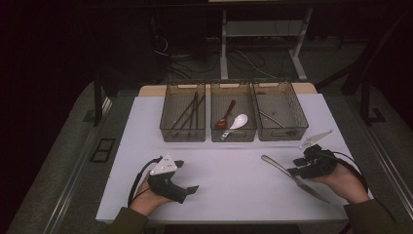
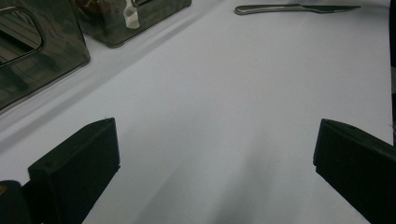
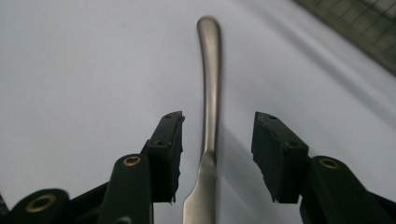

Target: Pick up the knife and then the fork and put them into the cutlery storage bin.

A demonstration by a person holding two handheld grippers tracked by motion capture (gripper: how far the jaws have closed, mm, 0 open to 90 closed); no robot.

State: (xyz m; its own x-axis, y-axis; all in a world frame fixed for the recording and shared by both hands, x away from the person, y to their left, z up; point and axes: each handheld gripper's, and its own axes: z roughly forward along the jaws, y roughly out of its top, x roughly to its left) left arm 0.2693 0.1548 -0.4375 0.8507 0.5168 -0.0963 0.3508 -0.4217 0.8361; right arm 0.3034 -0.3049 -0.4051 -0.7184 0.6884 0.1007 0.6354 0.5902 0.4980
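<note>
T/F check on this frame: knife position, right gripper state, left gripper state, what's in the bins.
1. The knife lies on the white table, between the fingers of the right gripper. True.
2. The right gripper is clamped on the knife. False: gaps show on both sides of the handle, so the pads do not press on it.
3. The left gripper is open with nothing between its fingers. True.
4. The white spoon sits in the left bin. False: it is in the middle bin, beside a dark red spoon.
5. All three bins stand at the table's near edge. False: they line its far side.
</note>
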